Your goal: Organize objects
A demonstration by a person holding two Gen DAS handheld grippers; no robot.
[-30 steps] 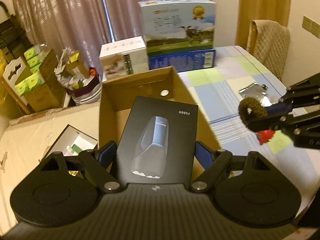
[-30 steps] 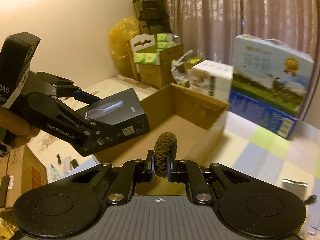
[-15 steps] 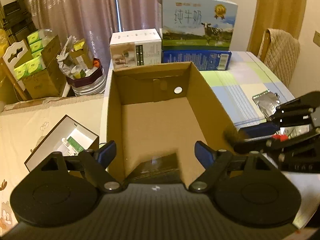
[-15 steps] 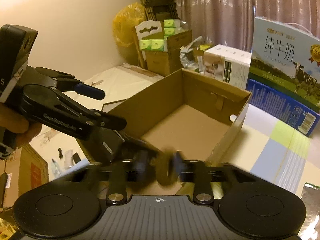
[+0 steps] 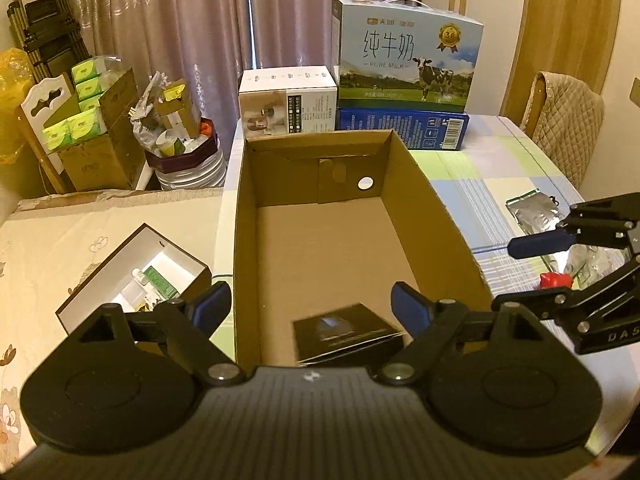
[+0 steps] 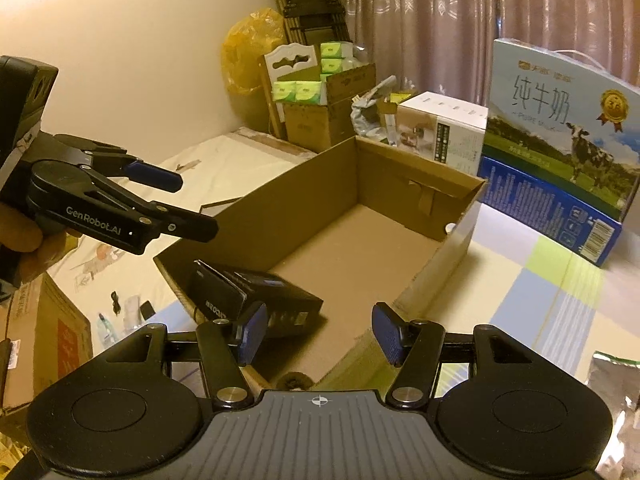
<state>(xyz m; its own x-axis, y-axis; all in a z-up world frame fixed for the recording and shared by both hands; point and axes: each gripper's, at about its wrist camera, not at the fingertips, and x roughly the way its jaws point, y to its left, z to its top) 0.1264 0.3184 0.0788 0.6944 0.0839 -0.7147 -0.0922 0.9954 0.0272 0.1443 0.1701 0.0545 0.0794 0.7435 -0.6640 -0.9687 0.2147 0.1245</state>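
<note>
An open cardboard carton (image 5: 436,216) (image 6: 460,240) stands on the checked tablecloth. A black product box (image 5: 344,336) (image 6: 260,304) lies tilted inside its near end. My left gripper (image 5: 308,308) (image 6: 192,204) hovers over that end, open and empty. My right gripper (image 6: 320,334) (image 5: 516,276) is at the carton's right side, its jaws opening with nothing between the pads. A brown braided ring (image 6: 296,380) shows just below them, half hidden by the gripper body. Whether it rests inside the carton I cannot tell.
A milk carton (image 5: 408,52) on a blue box (image 5: 400,130) and a white box (image 5: 288,100) stand behind the carton. A foil pouch (image 5: 532,210) and a small red thing (image 5: 554,280) lie on the right. An open white-lined box (image 5: 136,276) sits on the left.
The black box left my left gripper and dropped into the carton. My right gripper opened off the brown ring, which fell from between its pads.
</note>
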